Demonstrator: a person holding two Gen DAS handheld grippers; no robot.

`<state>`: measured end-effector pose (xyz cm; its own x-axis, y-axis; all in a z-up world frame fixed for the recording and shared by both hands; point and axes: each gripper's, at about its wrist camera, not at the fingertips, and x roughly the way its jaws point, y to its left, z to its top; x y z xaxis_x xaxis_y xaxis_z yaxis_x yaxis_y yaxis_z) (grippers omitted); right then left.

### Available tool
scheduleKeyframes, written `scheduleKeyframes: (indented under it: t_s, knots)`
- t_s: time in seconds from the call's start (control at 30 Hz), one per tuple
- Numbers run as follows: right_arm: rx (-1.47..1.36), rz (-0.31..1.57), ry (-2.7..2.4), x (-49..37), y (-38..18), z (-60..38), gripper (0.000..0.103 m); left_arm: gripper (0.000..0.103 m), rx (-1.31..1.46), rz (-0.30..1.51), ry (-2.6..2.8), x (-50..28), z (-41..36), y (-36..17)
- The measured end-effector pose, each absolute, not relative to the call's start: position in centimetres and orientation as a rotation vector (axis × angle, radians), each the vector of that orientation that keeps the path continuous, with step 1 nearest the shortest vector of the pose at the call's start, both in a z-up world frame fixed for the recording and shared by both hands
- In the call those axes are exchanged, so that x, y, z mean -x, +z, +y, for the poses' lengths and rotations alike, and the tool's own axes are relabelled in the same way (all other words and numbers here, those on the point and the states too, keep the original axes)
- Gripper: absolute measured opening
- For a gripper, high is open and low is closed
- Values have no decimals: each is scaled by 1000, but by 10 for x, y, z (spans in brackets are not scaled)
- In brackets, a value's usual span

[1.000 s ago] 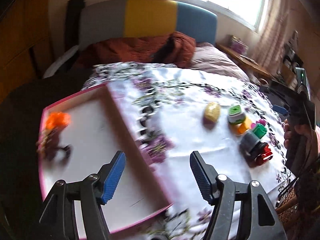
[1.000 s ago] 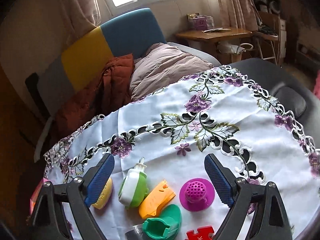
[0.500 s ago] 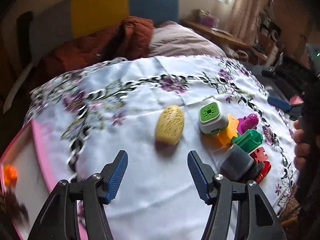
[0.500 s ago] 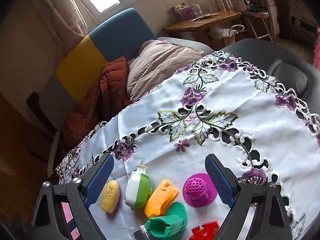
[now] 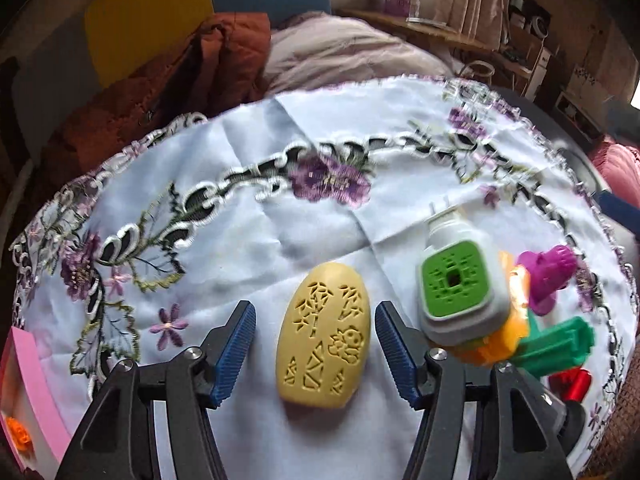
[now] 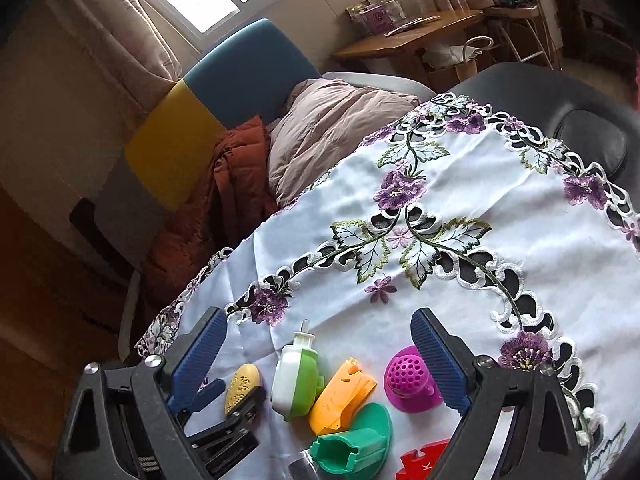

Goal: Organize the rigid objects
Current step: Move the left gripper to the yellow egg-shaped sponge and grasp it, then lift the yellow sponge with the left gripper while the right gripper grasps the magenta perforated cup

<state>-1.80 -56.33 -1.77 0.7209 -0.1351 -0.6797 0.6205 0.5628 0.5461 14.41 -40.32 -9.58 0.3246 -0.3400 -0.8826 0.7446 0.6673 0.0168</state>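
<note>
Left gripper (image 5: 316, 344): jaws part open and just been closing, straddling the yellow oval plastic piece with cut-out patterns (image 5: 322, 334). A gap shows on both sides of the piece; pads not pressing, nothing held. Piece lies flat on the white tablecloth embroidered with purple flowers (image 5: 280, 220).

Just right of it: white-and-green plug-in device with a green grille face (image 5: 460, 288), leaning on an orange plastic piece (image 5: 508, 332). Beyond those, a magenta perforated knob on a round base (image 5: 548, 276), a green moulded plastic piece (image 5: 560, 346), a red piece (image 5: 570, 384) at the cloth's edge.

Pink-rimmed tray (image 5: 30, 376) at far left, a small orange object (image 5: 18, 434) inside.

Right gripper (image 6: 320, 356): jaws wide apart, empty, hanging above the same cluster.
</note>
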Motion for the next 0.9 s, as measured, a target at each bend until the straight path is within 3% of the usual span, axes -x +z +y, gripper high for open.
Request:
scheduleKeyframes:
  t_s: [0.07, 0.43, 0.67, 0.9]
  knots:
    - [-864, 630, -487, 18, -18, -564, 94, 43, -461, 969, -743, -141, -400, -97]
    - [-917, 617, -531, 28, -25, -576, 94, 44, -364, 1007, -650, -77, -321, -89]
    - [-930, 669, -503, 22, -37, -573, 94, 44, -421, 857, -677, -13, -296, -98]
    - [-894, 726, -419, 21, -32, -557, 91, 44, -402, 818, -700, -12, -291, -103]
